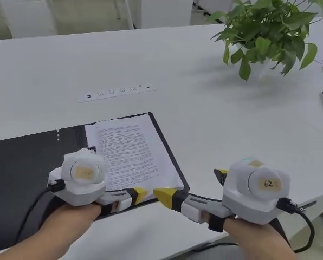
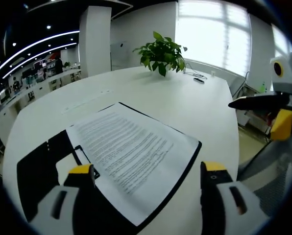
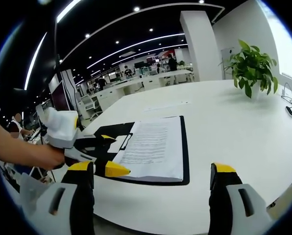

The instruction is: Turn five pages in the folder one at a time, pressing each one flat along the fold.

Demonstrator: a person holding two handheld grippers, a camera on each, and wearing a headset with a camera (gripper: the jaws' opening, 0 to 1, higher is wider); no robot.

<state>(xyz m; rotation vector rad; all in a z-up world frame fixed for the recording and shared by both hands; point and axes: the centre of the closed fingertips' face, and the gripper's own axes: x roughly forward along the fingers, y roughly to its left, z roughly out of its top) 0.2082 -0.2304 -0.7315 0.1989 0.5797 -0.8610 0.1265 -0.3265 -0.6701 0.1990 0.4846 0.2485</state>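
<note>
Head view: folder (image 1: 26,162) open flat on the white table (image 1: 215,114), printed page (image 1: 134,151) uppermost on its right half. Left gripper (image 2: 147,168) and right gripper (image 3: 152,167) both spread wide, empty, near the page's front corner. Likely poised before a turn; next, pinching one sheet alone.

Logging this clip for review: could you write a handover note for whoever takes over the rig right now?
Left gripper: open, fingers apart, nothing held, poised at the near edge of the open black folder.
Right gripper: open, empty, by the folder's near right corner, above the white table.
The stack of white printed pages lies flat on the folder's right half; the left cover is bare.
Done: no turned page is visible.
Left: seemingly all five turns, each pressed flat along the fold.
</note>
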